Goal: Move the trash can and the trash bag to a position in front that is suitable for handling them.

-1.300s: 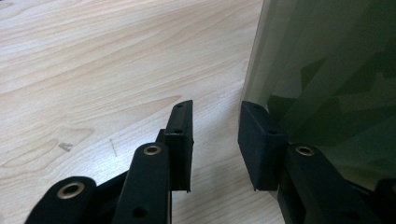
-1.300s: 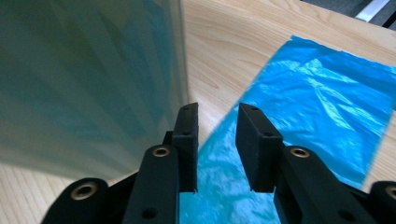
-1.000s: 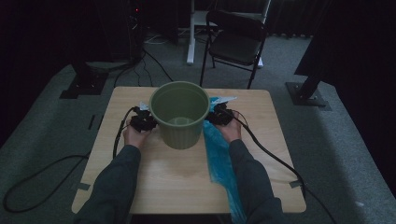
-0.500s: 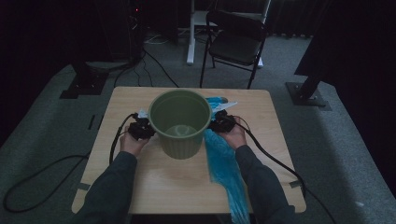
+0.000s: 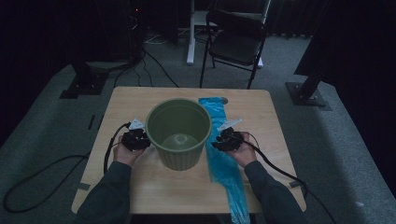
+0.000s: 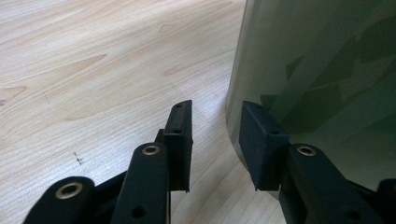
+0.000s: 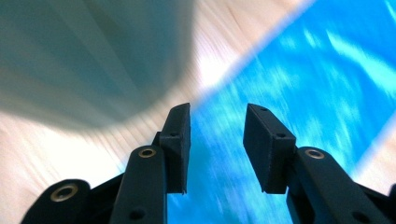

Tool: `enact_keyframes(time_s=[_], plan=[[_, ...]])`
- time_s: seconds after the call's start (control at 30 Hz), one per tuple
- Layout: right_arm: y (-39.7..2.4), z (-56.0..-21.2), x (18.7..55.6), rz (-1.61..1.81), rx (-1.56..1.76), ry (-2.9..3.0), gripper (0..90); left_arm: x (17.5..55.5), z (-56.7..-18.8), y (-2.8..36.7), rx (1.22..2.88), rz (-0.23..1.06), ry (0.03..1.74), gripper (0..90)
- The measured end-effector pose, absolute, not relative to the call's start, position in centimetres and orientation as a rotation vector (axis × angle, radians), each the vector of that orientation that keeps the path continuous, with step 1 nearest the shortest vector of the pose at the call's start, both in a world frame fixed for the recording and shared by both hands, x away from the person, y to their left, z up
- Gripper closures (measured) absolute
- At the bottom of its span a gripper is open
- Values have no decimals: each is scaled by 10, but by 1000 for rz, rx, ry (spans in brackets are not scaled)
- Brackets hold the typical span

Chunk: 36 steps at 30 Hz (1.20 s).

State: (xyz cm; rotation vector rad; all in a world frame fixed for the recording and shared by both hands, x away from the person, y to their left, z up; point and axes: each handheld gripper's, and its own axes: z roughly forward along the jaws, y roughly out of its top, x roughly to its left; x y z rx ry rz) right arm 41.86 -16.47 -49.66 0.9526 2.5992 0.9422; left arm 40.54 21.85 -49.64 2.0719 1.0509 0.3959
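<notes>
Bucket (image 5: pixel 178 133): green, upright mid-bench, nearer the person than a second ago.
Left gripper (image 5: pixel 135 139): fingers apart, beside its wall, nothing held.
Right gripper (image 5: pixel 227 139): fingers apart over blue bag (image 5: pixel 223 154).
Meaning: probably repositioned and released.

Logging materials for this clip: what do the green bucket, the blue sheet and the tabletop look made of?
The round green bucket looks like moulded plastic: its smooth wall carries a soft sheen and faint reflections in the left gripper view. The long blue sheet seems thin plastic film, probably a bag, glossy with pale streaks. The pale table shows wood grain; solid wood or laminate, unclear.
</notes>
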Motion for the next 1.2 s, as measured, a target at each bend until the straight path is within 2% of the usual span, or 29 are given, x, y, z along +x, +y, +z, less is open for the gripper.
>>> enact_keyframes(time_s=[0.2,0.53,0.6,0.7,0.8,0.93,1.2], plan=[[-192,-509,399,824,1063,2579,591,408,-499,215,2081,405,1061,642],[-207,-522,386,746,1138,2568,542,409,-502,214,2083,409,1065,642],[-209,-524,384,756,1140,2572,586,410,-503,213,2085,412,1065,641],[-210,-522,383,750,1129,2581,753,411,-504,212,2082,411,1068,642],[-212,-521,383,722,1099,2599,874,410,-504,212,2084,417,1067,645],[-220,-521,385,705,1099,2605,887,410,-504,211,2087,416,1061,645],[-264,-519,402,668,1085,2639,870,409,-505,206,2097,413,1038,648]])
